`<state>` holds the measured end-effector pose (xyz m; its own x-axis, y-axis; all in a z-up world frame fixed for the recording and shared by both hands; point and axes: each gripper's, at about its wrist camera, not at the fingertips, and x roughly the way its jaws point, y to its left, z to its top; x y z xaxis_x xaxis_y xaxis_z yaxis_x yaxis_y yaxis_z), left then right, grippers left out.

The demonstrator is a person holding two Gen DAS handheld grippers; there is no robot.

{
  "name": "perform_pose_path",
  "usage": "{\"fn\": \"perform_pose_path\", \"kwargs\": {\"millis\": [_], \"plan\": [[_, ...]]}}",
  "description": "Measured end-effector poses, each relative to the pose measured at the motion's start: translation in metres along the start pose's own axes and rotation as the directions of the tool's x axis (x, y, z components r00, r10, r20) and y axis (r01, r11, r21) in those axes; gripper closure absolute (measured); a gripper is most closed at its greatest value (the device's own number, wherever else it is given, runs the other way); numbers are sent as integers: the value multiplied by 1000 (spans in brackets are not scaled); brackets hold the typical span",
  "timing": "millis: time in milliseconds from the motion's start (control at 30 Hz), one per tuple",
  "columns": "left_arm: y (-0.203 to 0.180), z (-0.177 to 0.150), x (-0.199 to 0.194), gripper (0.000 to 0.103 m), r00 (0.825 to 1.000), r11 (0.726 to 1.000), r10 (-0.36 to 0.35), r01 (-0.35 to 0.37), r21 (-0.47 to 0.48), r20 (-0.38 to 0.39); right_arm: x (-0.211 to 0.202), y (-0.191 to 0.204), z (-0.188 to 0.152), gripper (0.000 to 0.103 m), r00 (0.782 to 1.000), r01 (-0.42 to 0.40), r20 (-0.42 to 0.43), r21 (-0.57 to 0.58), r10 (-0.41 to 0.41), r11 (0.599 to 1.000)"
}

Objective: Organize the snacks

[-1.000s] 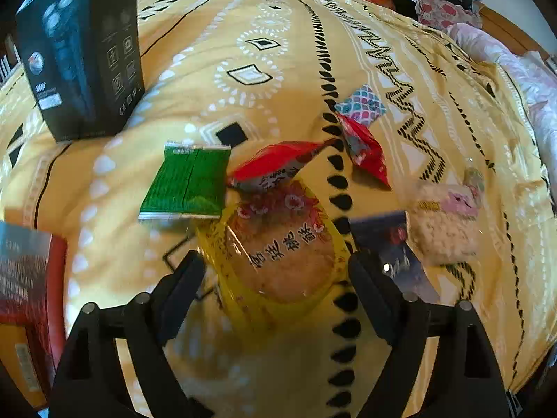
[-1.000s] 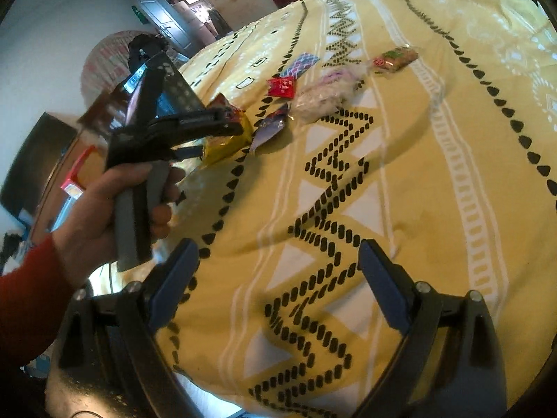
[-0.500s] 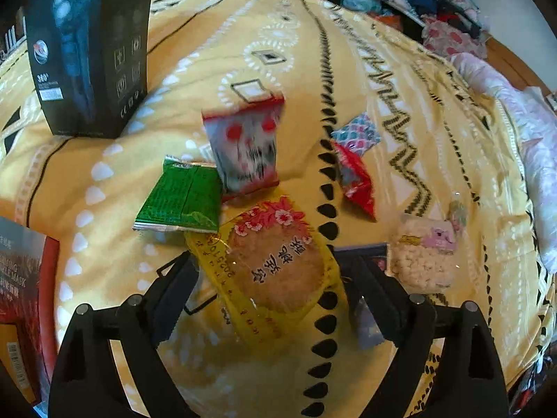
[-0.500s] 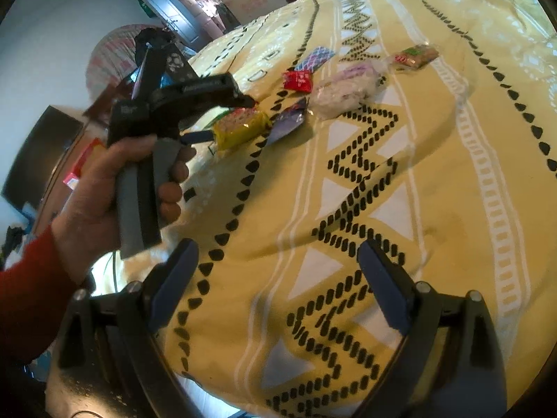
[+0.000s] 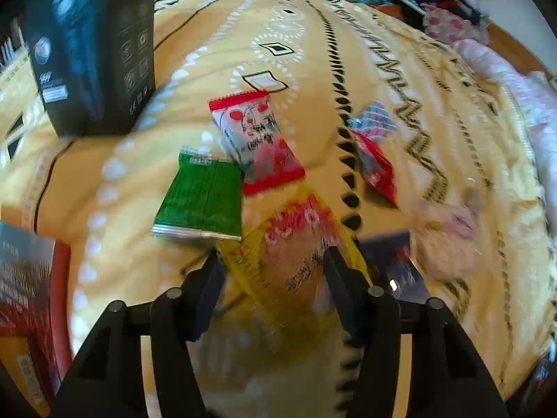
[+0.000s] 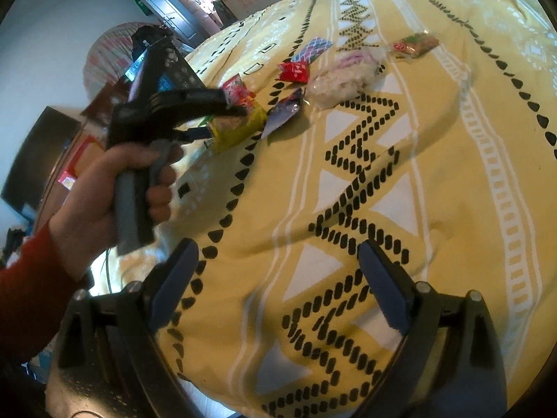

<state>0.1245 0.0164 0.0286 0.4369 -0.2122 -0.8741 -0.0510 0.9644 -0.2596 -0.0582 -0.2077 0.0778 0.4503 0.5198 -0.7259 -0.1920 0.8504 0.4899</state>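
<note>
Closing my left tongs (image 5: 275,271) around the yellow pastry packet (image 5: 296,261), I have one finger at each long edge of it, so the squeeze falls on the wrapper's sides and not on the round cake inside. Blur keeps me from telling whether the pads already press the film; from the right wrist view the packet (image 6: 236,125) looks lifted at its near end, so I judge it pinched. It sits at the 6 o'clock end of the small cluster on the yellow bedspread (image 5: 313,35). At 10 o'clock from it lies the green sachet (image 5: 202,198), flat, its far corner under the red-and-white packet (image 5: 257,139) at 12 o'clock. The small red packet (image 5: 376,167) and the scale-patterned one (image 5: 374,122) lie at 1 o'clock, a dark foil pack (image 5: 393,261) just beside it at 3 o'clock, the pale puffed-rice bag (image 5: 445,240) beyond that. A dark box (image 5: 94,48) stands upright at 11 o'clock, well apart.

My right tongs (image 6: 278,285) hang spread and empty over bare bedspread, kept back so the left has room.
</note>
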Motion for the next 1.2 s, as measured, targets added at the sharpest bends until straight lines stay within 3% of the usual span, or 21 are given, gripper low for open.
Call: {"fn": "perform_pose_path", "kwargs": {"millis": [100, 200, 300, 467, 633, 767, 833, 1000, 1033, 1100, 1200], "plan": [[10, -22, -14, 57, 998, 998, -50, 51, 33, -29, 0, 2, 1, 9, 1000, -5, 1, -4, 5, 1000], [13, -60, -18, 66, 990, 990, -74, 87, 110, -119, 0, 6, 1, 9, 1000, -10, 1, -13, 10, 1000], [7, -87, -41, 65, 986, 971, -121, 142, 193, -115, 2, 8, 4, 9, 1000, -11, -2, -16, 11, 1000], [24, -105, -86, 65, 994, 988, -99, 94, 126, 37, 9, 20, 25, 9, 999, -35, 15, -13, 35, 999], [29, -119, -132, 64, 979, 992, -69, 48, 114, 190, 61, 64, 69, 9, 995, -100, -30, -82, 98, 992], [26, -121, -161, 63, 956, 989, -54, 12, 146, 289, 124, 90, 93, 9, 996, 0, -85, -131, -12, 991], [25, -119, -165, 57, 950, 988, -53, 5, 154, 307, 151, 92, 103, 9, 991, 61, -110, -103, -72, 993], [26, -110, -162, 57, 950, 989, -67, 22, 149, 306, 185, 100, 114, 9, 974, 176, -115, -153, -195, 972], [26, -110, -162, 57, 949, 989, -71, 27, 146, 307, 185, 100, 115, 10, 974, 179, -113, -159, -198, 971], [27, -109, -163, 57, 945, 990, -67, 23, 139, 320, 180, 96, 112, 25, 975, 180, -103, -172, -199, 968], [27, -107, -162, 57, 944, 992, -66, 26, 125, 322, 166, 86, 107, 30, 985, 125, -94, -160, -142, 979]]}}
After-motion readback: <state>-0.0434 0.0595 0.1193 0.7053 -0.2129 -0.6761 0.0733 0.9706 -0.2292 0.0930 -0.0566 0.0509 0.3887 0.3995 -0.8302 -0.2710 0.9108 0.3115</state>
